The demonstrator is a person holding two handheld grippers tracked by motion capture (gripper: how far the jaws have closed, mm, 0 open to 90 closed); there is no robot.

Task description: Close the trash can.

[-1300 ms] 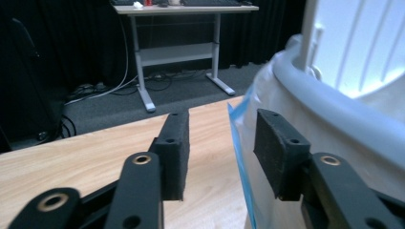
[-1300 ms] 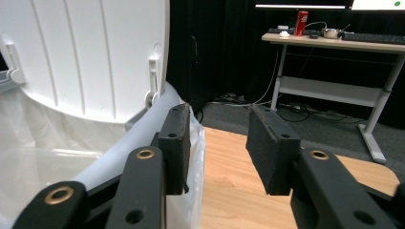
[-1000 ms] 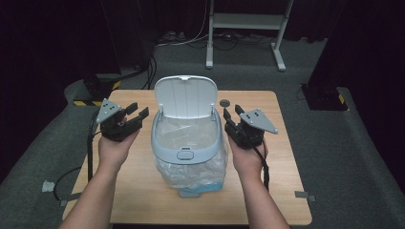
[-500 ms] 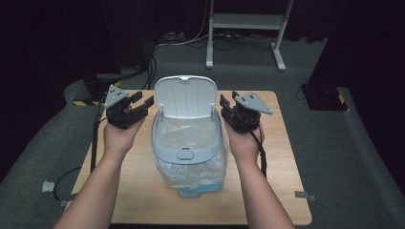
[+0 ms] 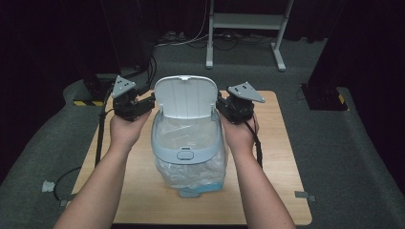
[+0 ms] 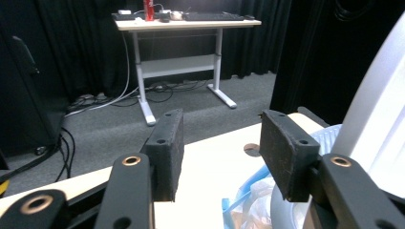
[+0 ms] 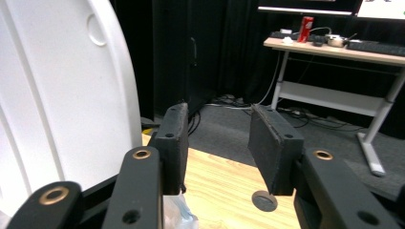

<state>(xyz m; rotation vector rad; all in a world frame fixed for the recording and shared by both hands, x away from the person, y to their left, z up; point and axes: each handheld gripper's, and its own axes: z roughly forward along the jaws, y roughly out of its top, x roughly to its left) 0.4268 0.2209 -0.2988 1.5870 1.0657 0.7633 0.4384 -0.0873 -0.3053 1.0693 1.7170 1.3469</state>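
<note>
White lid (image 5: 185,97) between both jaws, ungripped

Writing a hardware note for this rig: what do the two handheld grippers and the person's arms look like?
Both the left gripper and right gripper are black, each topped by a grey three-cornered plate, with a black cable trailing back. Their jaws are flat dark pads on arms with brass-coloured rivets. The forearms are bare, no sleeves.

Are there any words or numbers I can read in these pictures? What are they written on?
No words or numbers can be read.
Red can on the far desk: it may have a label, too small and blurred to read.
White bin lid: no writing.
Bin's front latch: no writing that can be made out.
Yellow and black stripes on the floor: a pattern, no words.
</note>
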